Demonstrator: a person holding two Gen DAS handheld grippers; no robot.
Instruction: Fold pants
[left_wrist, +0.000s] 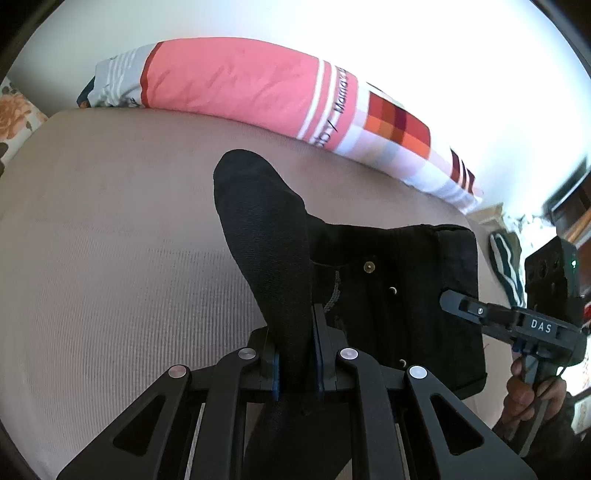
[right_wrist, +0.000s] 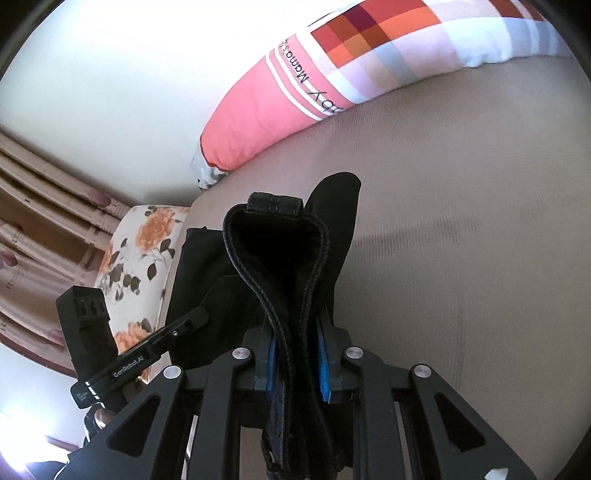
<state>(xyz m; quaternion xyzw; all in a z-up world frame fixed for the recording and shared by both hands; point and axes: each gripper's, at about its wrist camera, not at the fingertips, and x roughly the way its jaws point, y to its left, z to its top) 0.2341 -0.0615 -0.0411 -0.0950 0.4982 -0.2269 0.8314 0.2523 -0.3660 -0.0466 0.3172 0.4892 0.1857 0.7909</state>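
Nearest us, the left gripper (left_wrist: 297, 354) clamps a fold of the black pants (left_wrist: 399, 291); the right gripper (right_wrist: 297, 363) pinches the stitched waistband. The cloth hangs ahead of both tools over the bed (left_wrist: 129, 229), presumably lifted so we can carry one end across.

Beige ribbed mattress (left_wrist: 110, 240) fills the foreground. Long pink-and-checked bolster pillow (left_wrist: 236, 81) lies along its far edge, against a plain white wall (left_wrist: 332, 26). Floral cushion (right_wrist: 140, 254) and striped curtain (right_wrist: 40, 206) stand beside the mattress end.
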